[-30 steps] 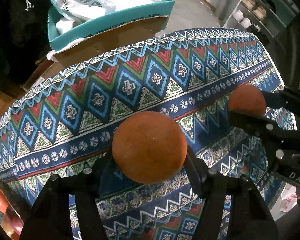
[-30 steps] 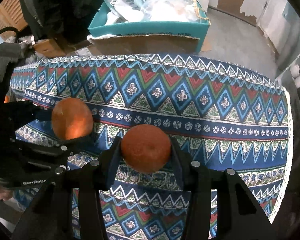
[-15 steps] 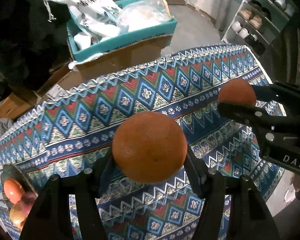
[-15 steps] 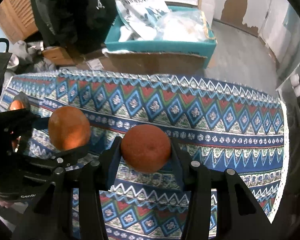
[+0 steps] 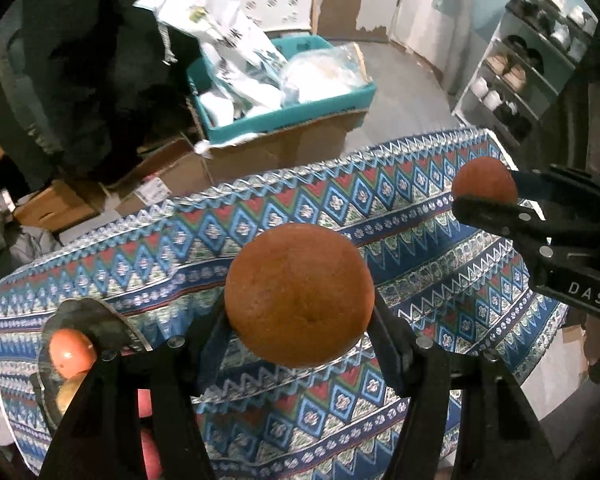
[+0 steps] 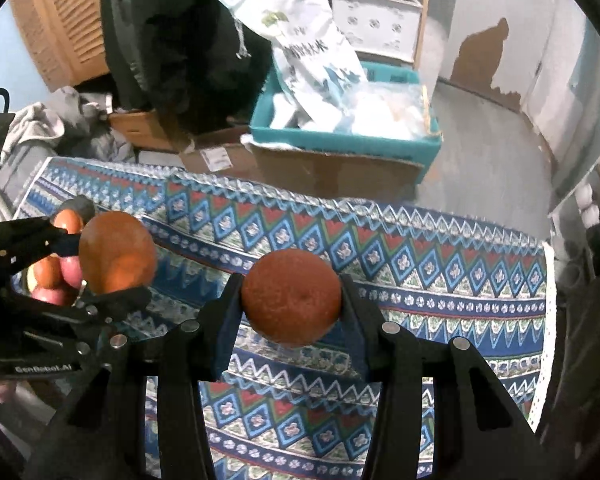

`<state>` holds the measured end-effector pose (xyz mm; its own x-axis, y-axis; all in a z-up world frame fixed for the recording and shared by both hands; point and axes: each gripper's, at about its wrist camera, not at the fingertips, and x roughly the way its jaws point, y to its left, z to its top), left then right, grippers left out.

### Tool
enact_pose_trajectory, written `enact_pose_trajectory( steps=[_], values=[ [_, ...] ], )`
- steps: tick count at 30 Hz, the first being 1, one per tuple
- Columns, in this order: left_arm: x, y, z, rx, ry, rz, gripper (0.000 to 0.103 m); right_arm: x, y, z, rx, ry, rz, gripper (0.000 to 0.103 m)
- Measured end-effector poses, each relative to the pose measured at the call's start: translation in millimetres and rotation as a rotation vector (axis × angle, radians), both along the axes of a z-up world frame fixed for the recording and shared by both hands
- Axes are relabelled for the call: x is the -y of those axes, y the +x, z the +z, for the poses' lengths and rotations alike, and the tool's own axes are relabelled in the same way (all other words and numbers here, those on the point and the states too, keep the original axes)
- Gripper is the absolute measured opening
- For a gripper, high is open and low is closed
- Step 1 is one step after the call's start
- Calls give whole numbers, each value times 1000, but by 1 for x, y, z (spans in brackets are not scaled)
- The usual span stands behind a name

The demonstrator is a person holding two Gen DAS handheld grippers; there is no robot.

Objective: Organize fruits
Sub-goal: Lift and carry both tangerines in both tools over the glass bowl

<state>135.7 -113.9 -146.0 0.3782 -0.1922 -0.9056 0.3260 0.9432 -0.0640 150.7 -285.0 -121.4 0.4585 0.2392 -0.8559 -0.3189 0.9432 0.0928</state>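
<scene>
L hand-held gripper (image 5: pixel 300 312) clamping orange (image 5: pixel 299 294), R hand-held gripper (image 6: pixel 292 304) clamping 2nd orange (image 6: pixel 291 297)

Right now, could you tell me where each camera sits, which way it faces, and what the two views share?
Left wrist: on the left gripper, looking along its fingers over the patterned tablecloth; its orange fills the centre, the right gripper enters at right.
Right wrist: on the right gripper, same direction; its orange is centred, the left gripper enters at left.
Shared: both oranges, the cloth, the teal box, the fruit bowl.
</scene>
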Motion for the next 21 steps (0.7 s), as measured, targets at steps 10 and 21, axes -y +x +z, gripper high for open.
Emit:
enact_pose_trajectory(
  steps=[10, 21],
  values=[
    [-33, -22, 39, 57, -31, 32, 66, -32, -11, 39, 61, 30, 59, 46],
    [-76, -42, 70, 118, -47, 87, 66, -74, -23, 75, 116, 65, 134, 46]
  ],
)
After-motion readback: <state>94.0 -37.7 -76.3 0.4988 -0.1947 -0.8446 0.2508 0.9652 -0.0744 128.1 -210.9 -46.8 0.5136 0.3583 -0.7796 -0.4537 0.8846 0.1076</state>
